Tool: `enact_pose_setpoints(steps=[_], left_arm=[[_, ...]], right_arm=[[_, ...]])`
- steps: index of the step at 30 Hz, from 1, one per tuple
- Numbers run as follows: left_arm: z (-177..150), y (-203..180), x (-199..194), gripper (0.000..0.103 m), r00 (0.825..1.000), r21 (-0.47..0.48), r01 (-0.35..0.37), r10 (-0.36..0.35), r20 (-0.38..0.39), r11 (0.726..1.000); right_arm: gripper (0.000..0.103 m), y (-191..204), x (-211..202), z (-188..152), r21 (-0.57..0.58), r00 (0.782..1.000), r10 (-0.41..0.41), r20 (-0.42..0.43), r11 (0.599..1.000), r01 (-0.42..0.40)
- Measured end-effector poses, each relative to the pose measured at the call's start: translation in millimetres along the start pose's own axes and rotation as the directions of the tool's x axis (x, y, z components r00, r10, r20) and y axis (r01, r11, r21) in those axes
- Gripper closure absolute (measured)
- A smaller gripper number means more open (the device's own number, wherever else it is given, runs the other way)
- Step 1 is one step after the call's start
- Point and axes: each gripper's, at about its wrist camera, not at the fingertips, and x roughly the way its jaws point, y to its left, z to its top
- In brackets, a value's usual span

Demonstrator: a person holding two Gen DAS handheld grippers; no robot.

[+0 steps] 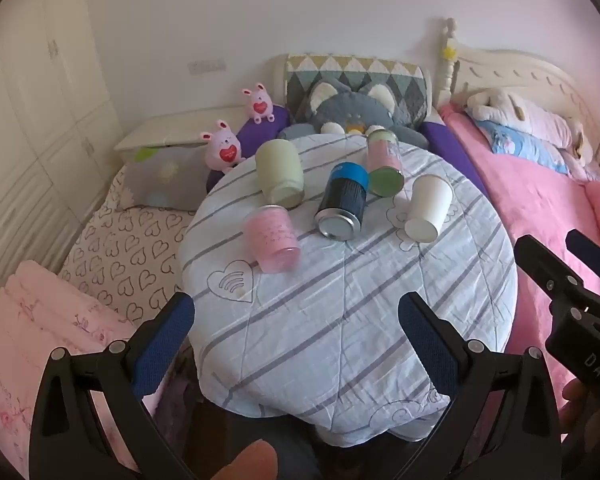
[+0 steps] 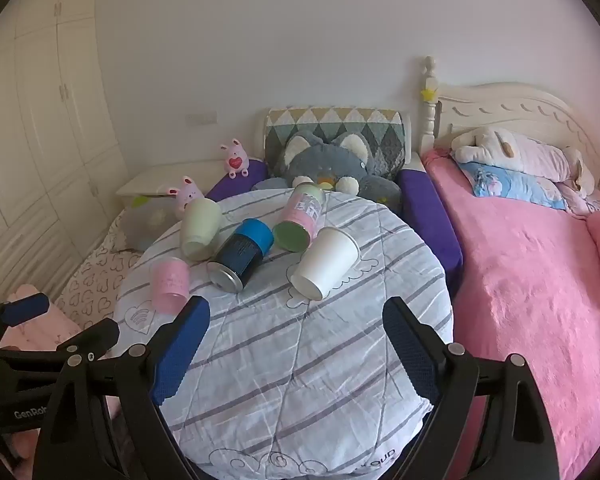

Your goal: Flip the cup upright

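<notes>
Several cups lie on their sides on a round table covered with a striped white cloth (image 1: 340, 312) (image 2: 300, 360): a pink cup (image 1: 274, 238) (image 2: 169, 285), a pale green cup (image 1: 280, 172) (image 2: 199, 229), a black and blue can-like cup (image 1: 342, 206) (image 2: 240, 254), a pink and green cup (image 1: 385, 162) (image 2: 300, 218) and a white paper cup (image 1: 427, 208) (image 2: 326, 263). My left gripper (image 1: 296, 316) is open and empty, near the table's front edge. My right gripper (image 2: 296, 320) is open and empty, also short of the cups.
A bed with a pink blanket (image 2: 532, 280) lies to the right. A grey plush cat (image 1: 356, 114) and two pink plush rabbits (image 1: 222, 146) sit behind the table. A heart-patterned bed (image 1: 120, 248) is at left. Wardrobes (image 2: 40, 120) line the left wall.
</notes>
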Motion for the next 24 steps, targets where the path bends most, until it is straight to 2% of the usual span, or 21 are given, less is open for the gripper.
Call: enact_pose_setpoints(steps=[10,24], left_arm=[[-1.3,4.0,-22.3,0.000,0.999,-0.008,-0.017,0.017,0.040,1.000],[-7.4,12.7,-42.0,0.000,0.997,-0.022,-0.040,0.042,0.065,0.999]], right_arm=[[0.014,8.3,-16.8,-1.4,-0.018,0.999,0.000,0.041,1.000,0.000],[0.014,13.3,-26.2,3.8,-0.035,0.999,0.019,0.047,0.999,-0.018]])
